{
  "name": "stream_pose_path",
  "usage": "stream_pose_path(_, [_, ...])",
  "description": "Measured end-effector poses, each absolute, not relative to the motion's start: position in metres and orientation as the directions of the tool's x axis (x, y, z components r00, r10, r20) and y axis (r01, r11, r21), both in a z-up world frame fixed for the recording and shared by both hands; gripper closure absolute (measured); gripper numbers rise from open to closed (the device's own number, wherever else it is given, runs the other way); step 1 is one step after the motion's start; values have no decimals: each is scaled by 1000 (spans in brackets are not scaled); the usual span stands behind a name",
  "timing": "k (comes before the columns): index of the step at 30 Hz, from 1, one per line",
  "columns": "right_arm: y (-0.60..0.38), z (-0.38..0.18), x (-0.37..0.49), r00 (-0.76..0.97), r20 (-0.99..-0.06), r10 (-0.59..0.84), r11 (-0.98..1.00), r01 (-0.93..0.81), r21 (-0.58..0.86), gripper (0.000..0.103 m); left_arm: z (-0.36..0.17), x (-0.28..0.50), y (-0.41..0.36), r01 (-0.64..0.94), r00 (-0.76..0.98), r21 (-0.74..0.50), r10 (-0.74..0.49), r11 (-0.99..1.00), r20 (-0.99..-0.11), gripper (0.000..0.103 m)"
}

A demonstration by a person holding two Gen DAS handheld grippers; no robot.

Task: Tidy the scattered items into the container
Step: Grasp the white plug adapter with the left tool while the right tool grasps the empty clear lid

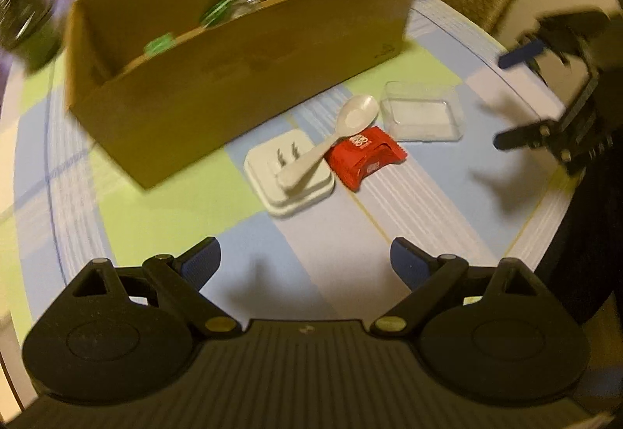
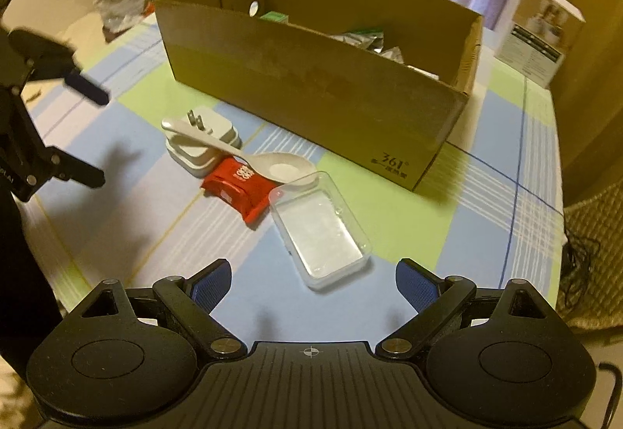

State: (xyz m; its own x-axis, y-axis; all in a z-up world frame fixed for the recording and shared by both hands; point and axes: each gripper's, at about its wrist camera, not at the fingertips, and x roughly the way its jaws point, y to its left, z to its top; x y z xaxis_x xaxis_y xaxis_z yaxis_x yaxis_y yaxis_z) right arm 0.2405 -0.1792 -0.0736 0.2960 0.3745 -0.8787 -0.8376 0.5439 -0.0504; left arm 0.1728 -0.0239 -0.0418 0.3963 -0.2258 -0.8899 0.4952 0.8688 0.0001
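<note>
My right tongs (image 2: 313, 285) hang nearest, spread wide and empty, just short of the clear plastic tray (image 2: 319, 230) on the counter (image 2: 393, 230). My left tongs (image 1: 305, 261) are likewise released and holding nothing, aimed at the small pile in front of the cardboard box (image 1: 241, 78).

The risk I see is in that pile. The white spoon (image 1: 331, 138) lies propped, its handle resting on the white plug adapter (image 1: 290, 172) and its neck across the red packet (image 1: 364, 156). If I lift the adapter or the packet first, I expect the spoon to tip off and slide across the cloth. The tray is thin, glossy and open-topped; squeezing its walls could flex it so it pops free. Both tongs closing on the same cluster could also knock together.

The four loose items sit close together on the checked cloth, just before the box's near wall. The box itself is tall-sided and already holds several things, green-labelled and foil ones among them.
</note>
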Motion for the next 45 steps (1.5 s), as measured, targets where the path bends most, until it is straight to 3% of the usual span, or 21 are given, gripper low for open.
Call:
stream_pose_path(6, [-174, -90, 257, 266, -894, 361, 515, -856, -47, 7, -57, 193, -27, 641, 396, 102, -214, 760, -893, 11])
stream_pose_path(17, [-159, -111, 279, 205, -914, 349, 417, -908, -45, 7, -85, 216, -37, 810, 354, 162, -249, 563, -901, 11])
stream_pose_path(33, [-141, -134, 292, 104, -941, 322, 374, -927, 26, 7, -102, 225, -47, 857, 322, 151, -284, 493, -903, 12])
stream_pose_path(35, [-142, -135, 292, 99, -943, 318, 378, -925, 30, 22, -103, 225, -49, 865, 313, 150, -281, 478, -907, 12])
stream_pose_path(38, [-145, -133, 292, 103, -940, 326, 398, -917, 38, 28, -104, 225, -51, 871, 297, 135, -287, 473, -911, 13])
stream_pose_path(40, [-146, -131, 291, 108, -938, 329, 402, -915, 36, 40, -103, 223, -52, 874, 291, 130, -290, 468, -912, 17])
stream_pose_path(45, [-147, -129, 282, 94, -941, 326, 384, -922, 41, 44, -98, 211, -56, 881, 266, 104, -301, 461, -916, 26])
